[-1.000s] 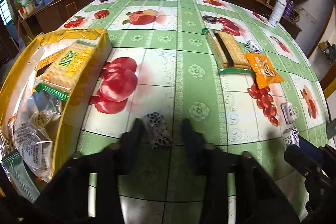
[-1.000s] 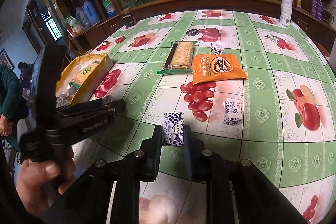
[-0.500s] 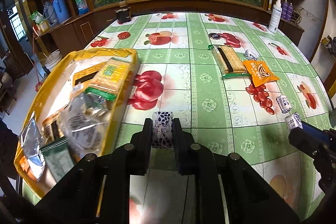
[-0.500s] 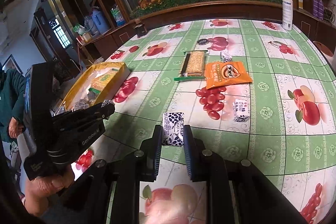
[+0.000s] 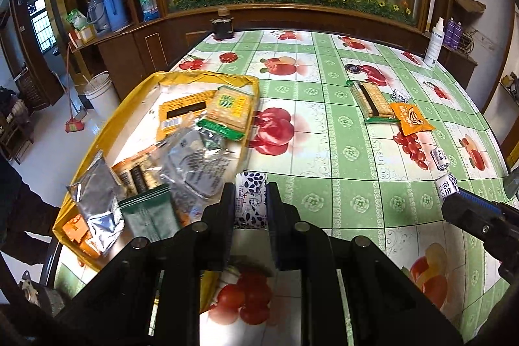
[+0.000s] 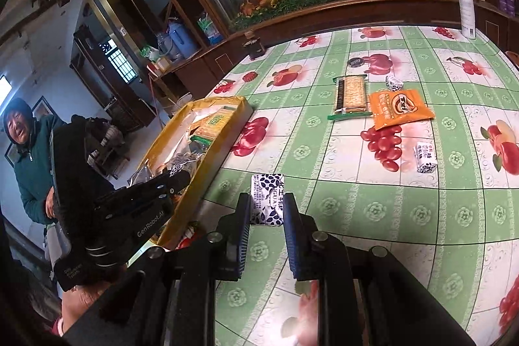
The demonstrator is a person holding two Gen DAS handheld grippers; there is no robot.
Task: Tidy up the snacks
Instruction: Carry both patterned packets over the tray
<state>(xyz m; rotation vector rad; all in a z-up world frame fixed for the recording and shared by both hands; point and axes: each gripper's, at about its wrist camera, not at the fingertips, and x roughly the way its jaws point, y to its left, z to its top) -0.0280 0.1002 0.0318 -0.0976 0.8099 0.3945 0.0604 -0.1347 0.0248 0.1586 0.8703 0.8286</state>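
Observation:
My left gripper (image 5: 250, 203) is shut on a small blue-and-white patterned candy packet (image 5: 250, 200) and holds it above the table beside the yellow snack box (image 5: 107, 125). The box holds several snack packs. My right gripper (image 6: 268, 211) is shut on a second blue-and-white candy packet (image 6: 268, 198), lifted over the green fruit tablecloth (image 6: 356, 209). The left gripper shows in the right wrist view (image 6: 175, 180) over the box's near end.
On the table lie a cracker pack (image 5: 371, 101), an orange snack bag (image 5: 410, 117) and small wrapped candies (image 5: 439, 158) (image 6: 425, 156). A white bottle (image 6: 466, 8) and a dark jar (image 5: 222, 28) stand at the far edge. A person (image 6: 29, 158) stands left.
My left gripper closed on the candy packet, lifted it and moved left toward the yellow box. My right gripper stayed shut on its packet and rose.

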